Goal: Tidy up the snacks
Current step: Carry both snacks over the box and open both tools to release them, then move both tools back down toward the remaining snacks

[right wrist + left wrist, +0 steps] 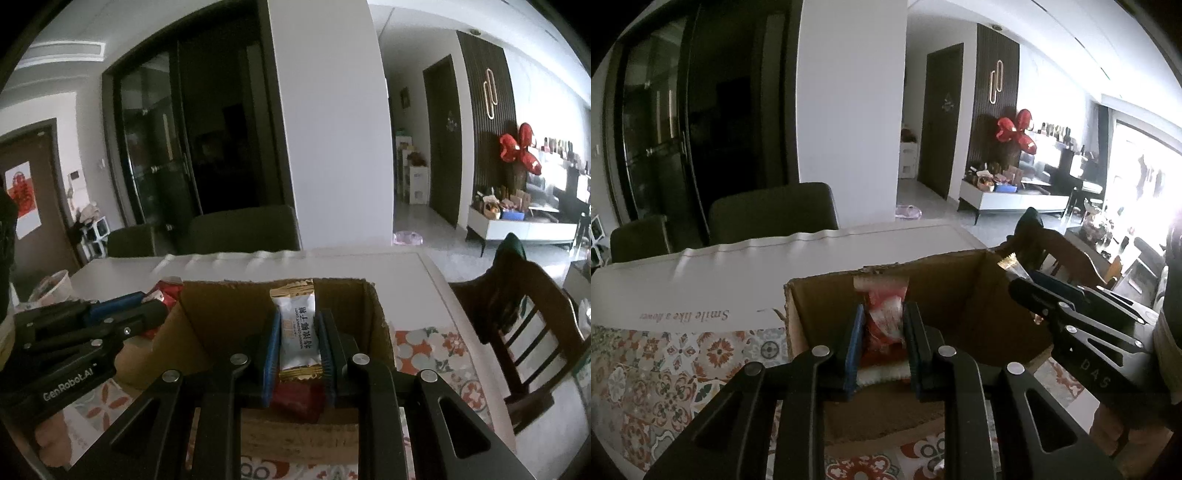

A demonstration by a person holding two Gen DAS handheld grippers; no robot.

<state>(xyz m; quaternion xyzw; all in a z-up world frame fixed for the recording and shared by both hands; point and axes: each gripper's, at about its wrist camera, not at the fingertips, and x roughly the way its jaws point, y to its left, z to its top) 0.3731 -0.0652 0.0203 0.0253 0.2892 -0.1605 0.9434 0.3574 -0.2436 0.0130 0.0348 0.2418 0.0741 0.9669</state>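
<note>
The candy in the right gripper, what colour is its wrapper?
White with gold ends, the candy shows best in the right wrist view.

A red-and-white snack (886,314), white-and-gold candy (297,332) and brown cardboard box (953,291) are showing against orange floral tablecloth (665,369).

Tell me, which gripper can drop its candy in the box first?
Probably either: the left gripper holds a red candy and the right gripper a white candy, both over the open cardboard box. Neither looks clearly ahead.
</note>
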